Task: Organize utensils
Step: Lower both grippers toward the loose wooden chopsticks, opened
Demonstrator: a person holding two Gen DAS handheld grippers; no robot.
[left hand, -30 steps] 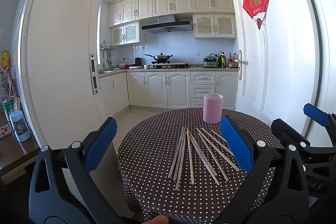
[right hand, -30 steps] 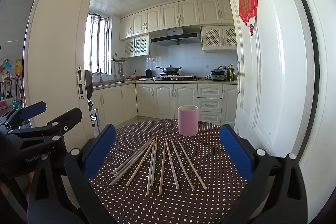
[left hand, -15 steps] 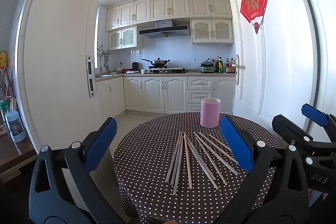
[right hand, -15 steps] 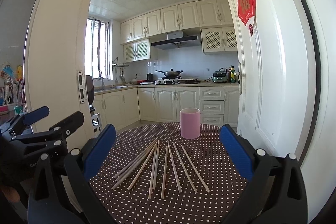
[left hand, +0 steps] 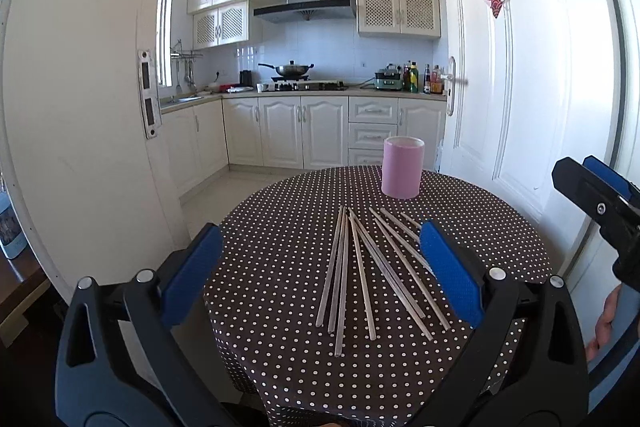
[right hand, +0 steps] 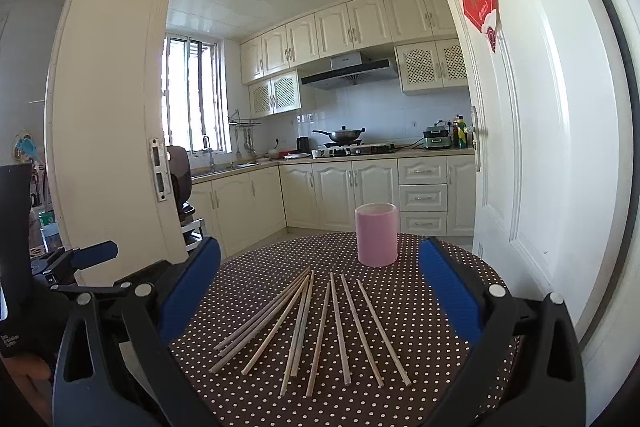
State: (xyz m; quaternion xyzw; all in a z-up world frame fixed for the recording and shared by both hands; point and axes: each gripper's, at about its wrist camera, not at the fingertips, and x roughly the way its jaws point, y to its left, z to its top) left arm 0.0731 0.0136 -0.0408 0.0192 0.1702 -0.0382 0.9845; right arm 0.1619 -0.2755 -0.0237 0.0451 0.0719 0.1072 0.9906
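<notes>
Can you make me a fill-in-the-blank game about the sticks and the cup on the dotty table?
1. The chopsticks lie loose on the polka-dot ____.
2. The cup behind them is coloured ____.
3. The cup stands ____, not tipped over.
4. The right gripper and the left gripper both have their jaws ____, holding nothing.

Missing words: tablecloth; pink; upright; open
</notes>
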